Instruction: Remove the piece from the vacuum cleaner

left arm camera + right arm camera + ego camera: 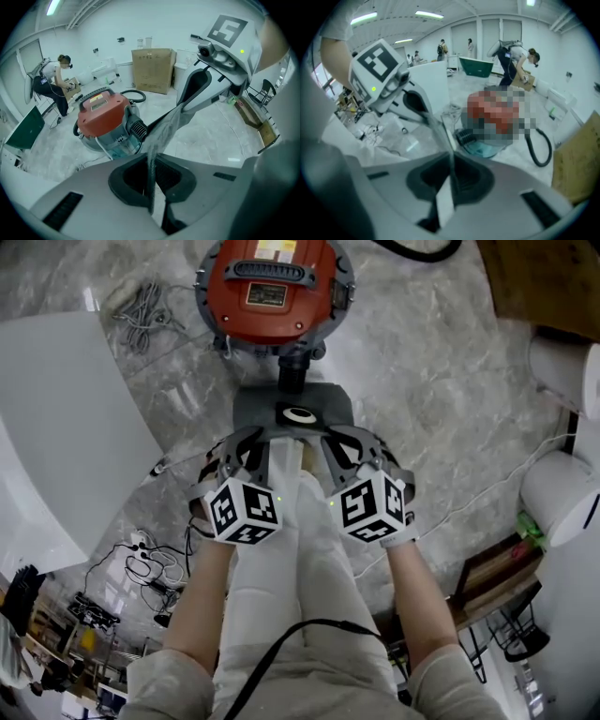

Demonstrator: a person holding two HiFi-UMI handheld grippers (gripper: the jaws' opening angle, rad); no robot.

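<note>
Grey piece (262,407) crosswise, neck toward vacuum cleaner (272,287); left gripper (265,437), right gripper (325,438) fingers clench it.

Vacuum cleaner (272,320): lid looked glossy orange plastic. Grey piece (292,409): looked matt plastic. Floor (422,362): looked polished, veined stone. Box (152,70): looked plain brown cardboard.

The vacuum cleaner (272,287) on the far side has an orange-red top over a grey base; the piece (292,413) is dark grey with a white oval ring. The left gripper (258,442) and right gripper (336,444) carry cubes of black squares on white. The floor (422,381) is veined grey marble, the cardboard box (152,70) brown
</note>
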